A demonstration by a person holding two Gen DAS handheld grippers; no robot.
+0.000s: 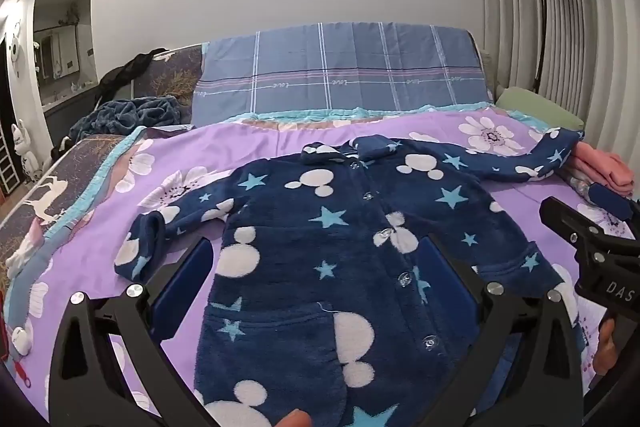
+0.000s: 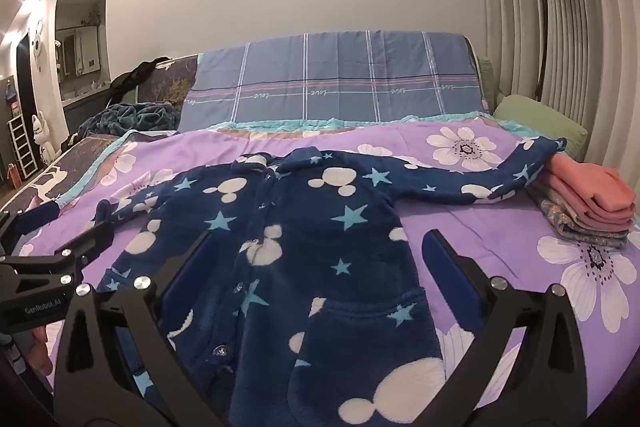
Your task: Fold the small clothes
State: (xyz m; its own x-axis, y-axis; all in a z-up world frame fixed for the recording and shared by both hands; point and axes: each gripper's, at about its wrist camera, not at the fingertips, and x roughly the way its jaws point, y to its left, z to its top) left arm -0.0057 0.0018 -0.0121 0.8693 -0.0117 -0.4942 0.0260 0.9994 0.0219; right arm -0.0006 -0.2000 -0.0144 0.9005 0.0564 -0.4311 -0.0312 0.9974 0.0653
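Observation:
A small navy fleece jacket [image 1: 328, 247] with white mouse shapes and blue stars lies flat, front up and buttoned, on the purple flowered bedspread [image 1: 248, 143]. Its right sleeve [image 1: 520, 163] stretches out toward a pink pile; its left sleeve [image 1: 160, 231] is bent with the cuff turned. My left gripper [image 1: 320, 259] is open above the jacket's lower body, holding nothing. My right gripper [image 2: 316, 255] is open above the jacket's [image 2: 304, 251] lower right side, holding nothing. Each gripper also shows at the edge of the other's view.
A stack of folded clothes [image 2: 588, 203], pink on top, sits at the right under the sleeve end. A blue plaid cover [image 1: 340, 75] lies at the back, a green pillow [image 2: 540, 123] at right, a crumpled dark blue blanket [image 1: 128, 115] at left. A floor lamp [image 1: 544, 11] stands by the curtains.

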